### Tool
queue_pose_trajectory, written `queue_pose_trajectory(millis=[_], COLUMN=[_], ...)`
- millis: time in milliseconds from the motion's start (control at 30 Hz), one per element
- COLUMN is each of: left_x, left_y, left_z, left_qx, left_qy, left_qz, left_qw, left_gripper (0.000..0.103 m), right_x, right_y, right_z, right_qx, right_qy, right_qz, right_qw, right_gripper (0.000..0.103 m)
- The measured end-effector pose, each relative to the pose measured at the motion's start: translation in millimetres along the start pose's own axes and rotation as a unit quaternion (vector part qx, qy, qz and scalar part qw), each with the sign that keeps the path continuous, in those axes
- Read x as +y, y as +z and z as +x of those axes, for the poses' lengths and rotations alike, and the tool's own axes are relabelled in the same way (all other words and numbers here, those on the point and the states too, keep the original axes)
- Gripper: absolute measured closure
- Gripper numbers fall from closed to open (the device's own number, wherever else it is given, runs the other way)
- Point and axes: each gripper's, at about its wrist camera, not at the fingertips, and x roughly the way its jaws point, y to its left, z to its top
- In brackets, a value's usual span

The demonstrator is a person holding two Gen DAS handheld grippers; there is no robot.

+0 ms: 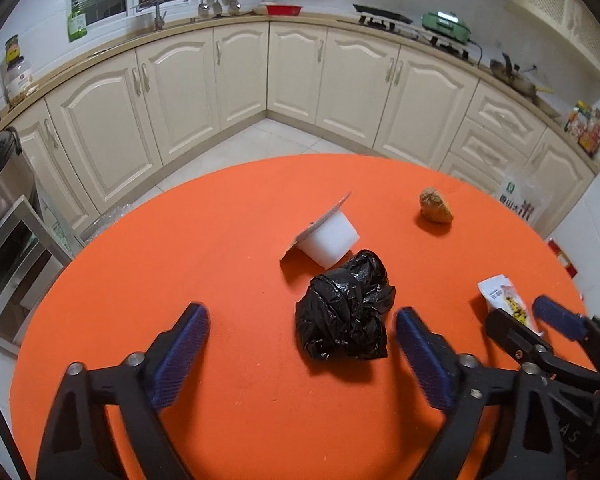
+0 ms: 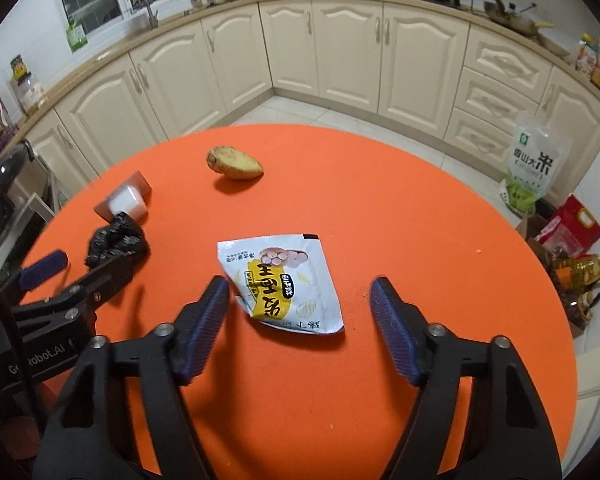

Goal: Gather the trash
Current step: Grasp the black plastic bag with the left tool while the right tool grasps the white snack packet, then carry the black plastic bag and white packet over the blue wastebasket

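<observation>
Crumpled black plastic bag (image 1: pixel 346 308) lies at one o'clock between the wide-spread left gripper (image 1: pixel 300 344); the right gripper (image 2: pixel 298 300), likewise spread, frames a white-and-yellow snack wrapper (image 2: pixel 284 282).

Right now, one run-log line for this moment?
left gripper: open by black bag | right gripper: open at wrapper | cup, food scrap: untouched on table

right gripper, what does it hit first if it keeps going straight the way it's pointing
Most likely the snack wrapper, lying flat on the orange table just ahead of the open right gripper, between its finger lines.
</observation>
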Motion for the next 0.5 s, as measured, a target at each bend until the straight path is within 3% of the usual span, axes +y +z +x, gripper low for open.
queue_pose_trajectory(millis=[100,133,233,500], left_x=[-2.8,-3.4,-3.4,24.2], left_y=[-5.7,-4.3,-7.5,-36.7], left_z=[1.3,3.8,7.0,-10.7], left_qx=[-0.009,-0.012,-0.020,-0.029], left_qy=[0.005,0.007,0.002,-0.037], left_qz=[0.005,0.004,-0.006,-0.023], left_qw=[0.9999,0.9999,0.9998,0.9986], left_gripper=[0.033,0.042,0.068,0.072], right_x=[6.7,7.5,7.3,-10.6], right_y=[-1.9,-1.7,-2.3,-18.9], right_z=[1.2,1.2,-1.0,-21.1], right_qx=[-0.006,-0.008,-0.015,-0.023], right_qy=[-0.019,-0.018,-0.017,0.045], right_qz=[-0.019,-0.020,-0.021,0.026], right_qw=[1.000,1.000,1.000,0.998], right_gripper=[0.049,0.058,0.067,0.070])
